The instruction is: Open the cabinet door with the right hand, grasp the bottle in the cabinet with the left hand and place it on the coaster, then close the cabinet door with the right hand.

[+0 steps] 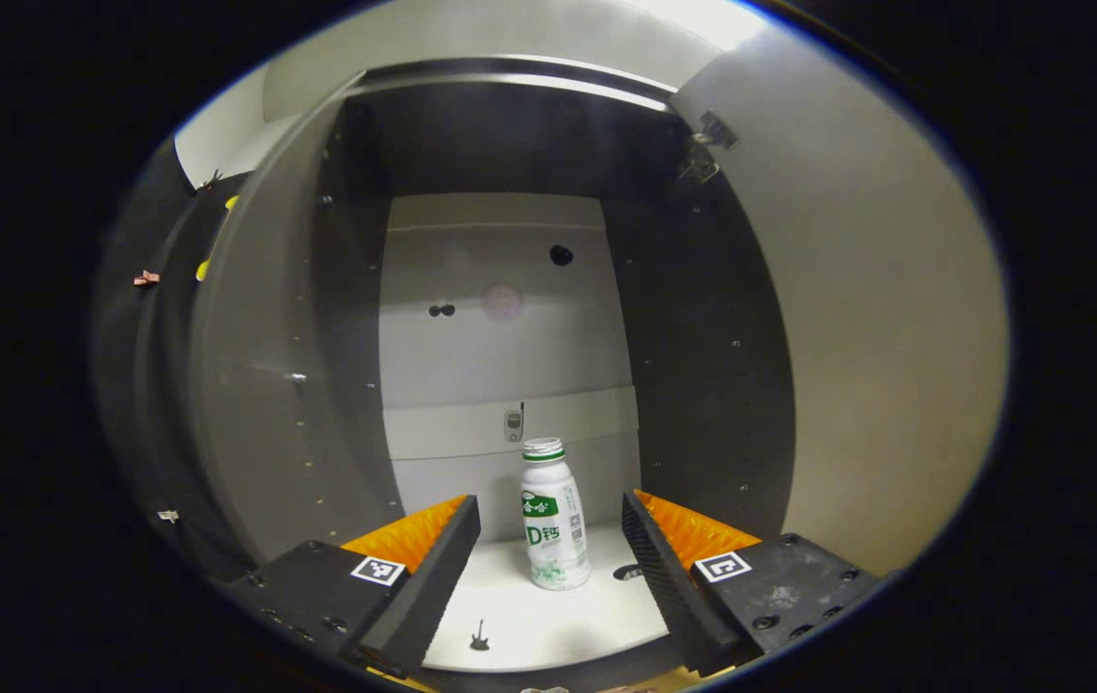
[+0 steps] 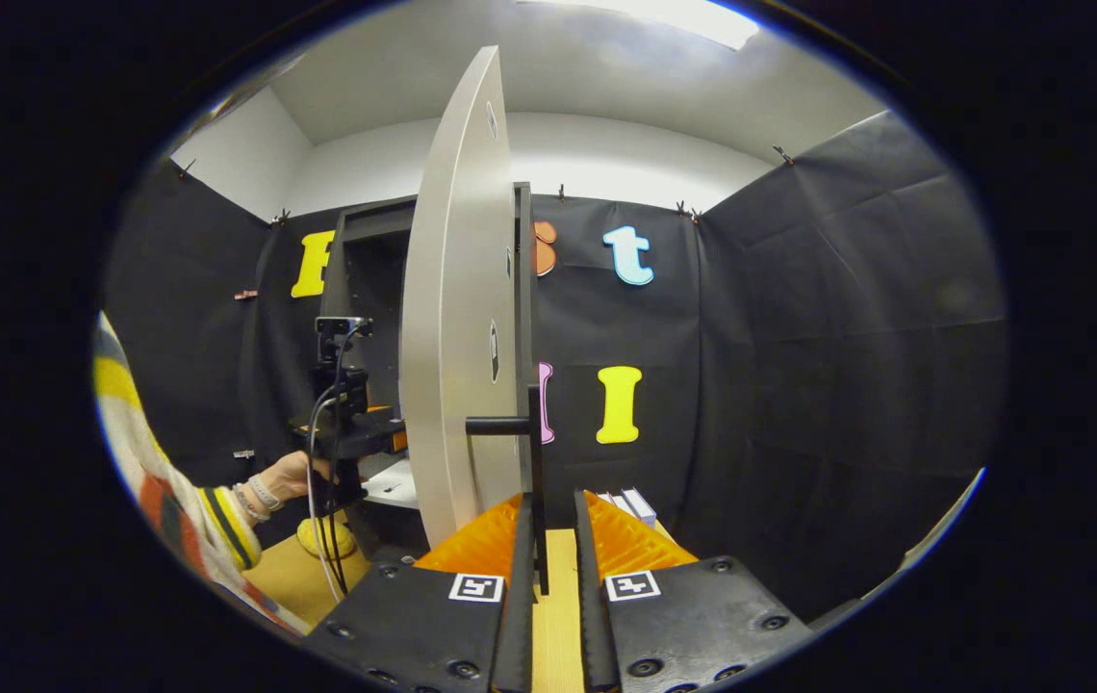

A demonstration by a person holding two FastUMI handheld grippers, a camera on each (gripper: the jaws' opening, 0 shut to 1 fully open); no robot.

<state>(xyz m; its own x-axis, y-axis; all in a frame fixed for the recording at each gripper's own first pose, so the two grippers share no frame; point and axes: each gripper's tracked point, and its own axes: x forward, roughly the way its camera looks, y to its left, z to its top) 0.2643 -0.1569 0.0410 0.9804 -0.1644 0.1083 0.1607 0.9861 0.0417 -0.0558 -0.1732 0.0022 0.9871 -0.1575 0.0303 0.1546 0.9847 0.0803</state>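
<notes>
Here the bottle (image 1: 554, 515) is standing upright on the cabinet floor (image 1: 548, 616), straight ahead of the left gripper (image 1: 551, 532), its long axis vertical and lying across the spread fingers, which are flanking it without touching. It is probably still slightly beyond the fingertips, though the fisheye is making depth hard to judge. The right gripper (image 2: 548, 539) is pinching the handle (image 2: 535, 452) of the cabinet door (image 2: 457, 337), holding it open edge-on.

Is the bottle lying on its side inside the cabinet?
No, in the left gripper view the bottle stands upright on the cabinet's white floor, cap on top, between the open fingers of the left tool.
</notes>
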